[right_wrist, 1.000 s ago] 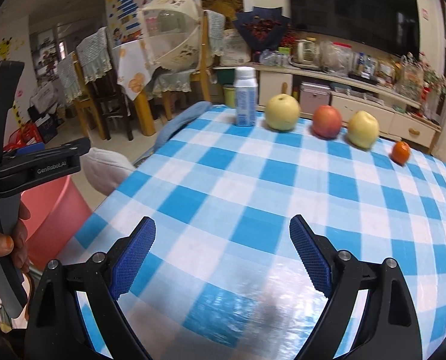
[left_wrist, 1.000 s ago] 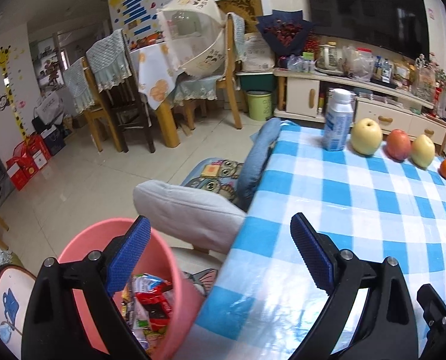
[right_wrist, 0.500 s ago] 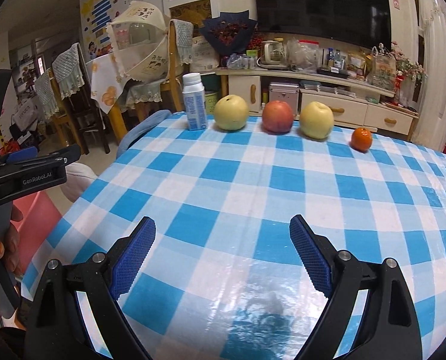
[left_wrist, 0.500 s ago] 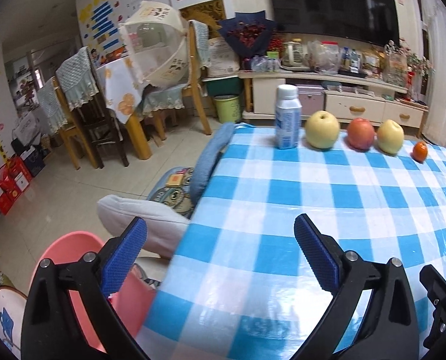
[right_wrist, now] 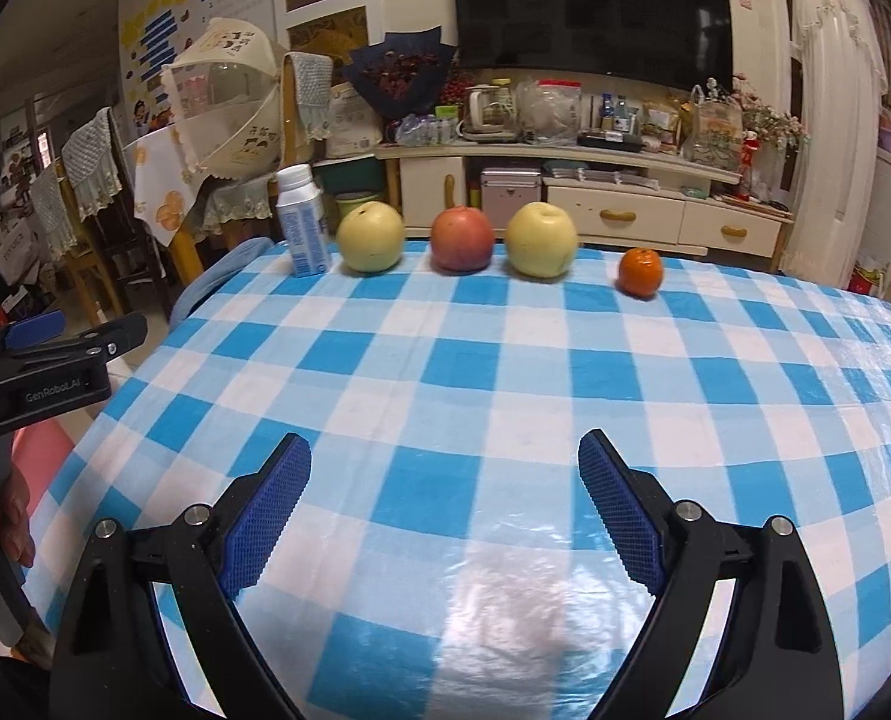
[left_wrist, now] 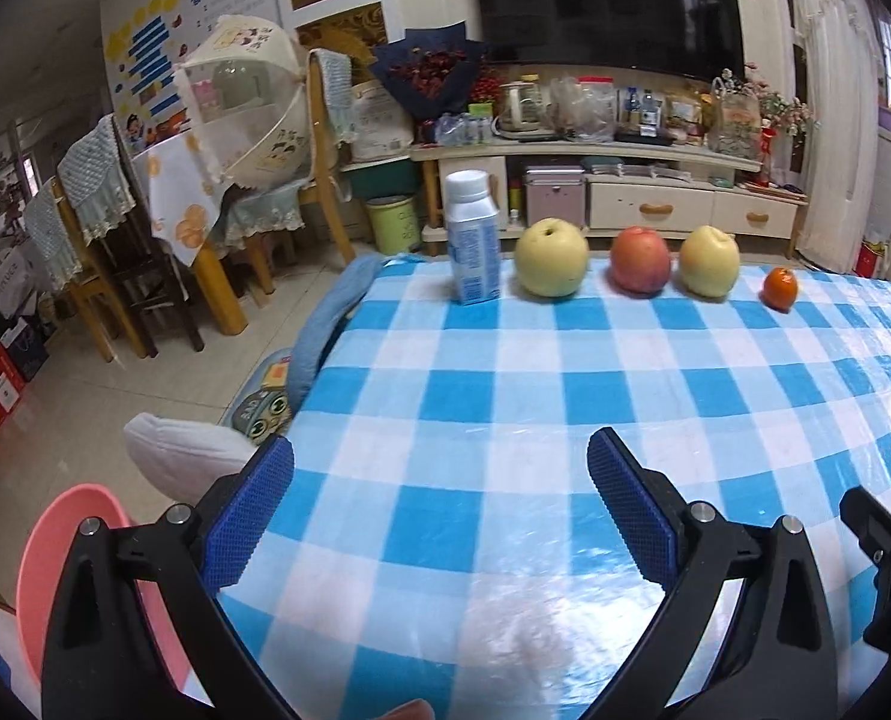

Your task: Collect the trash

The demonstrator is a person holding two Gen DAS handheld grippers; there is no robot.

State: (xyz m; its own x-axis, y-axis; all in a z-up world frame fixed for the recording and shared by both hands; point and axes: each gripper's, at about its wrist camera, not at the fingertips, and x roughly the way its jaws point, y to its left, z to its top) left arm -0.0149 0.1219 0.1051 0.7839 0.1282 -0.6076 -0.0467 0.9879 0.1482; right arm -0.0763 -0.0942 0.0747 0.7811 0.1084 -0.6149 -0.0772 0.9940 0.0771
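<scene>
A pink bin (left_wrist: 61, 558) stands on the floor beside the table's left edge, low in the left wrist view; its inside is hidden now. My left gripper (left_wrist: 439, 480) is open over the blue-and-white checked tablecloth (left_wrist: 505, 396), with nothing between its fingers. My right gripper (right_wrist: 445, 474) is open too, above the same cloth (right_wrist: 505, 372), empty. The left gripper's body (right_wrist: 55, 354) shows at the left edge of the right wrist view, held by a hand (right_wrist: 1, 516). A white milk bottle (left_wrist: 472, 240) stands at the table's far edge.
Beside the bottle sit a yellow pear (left_wrist: 552, 261), a red apple (left_wrist: 639, 267), another yellow pear (left_wrist: 708, 262) and a small orange (left_wrist: 779, 288). A cushioned chair (left_wrist: 193, 456) stands left of the table. Dining chairs (left_wrist: 103, 252) and a TV cabinet (left_wrist: 625, 204) lie beyond.
Both grippers swung right, away from the pink bin and toward the table; the bin slid to the lower left corner and its wrappers went out of sight. Both stayed open.
</scene>
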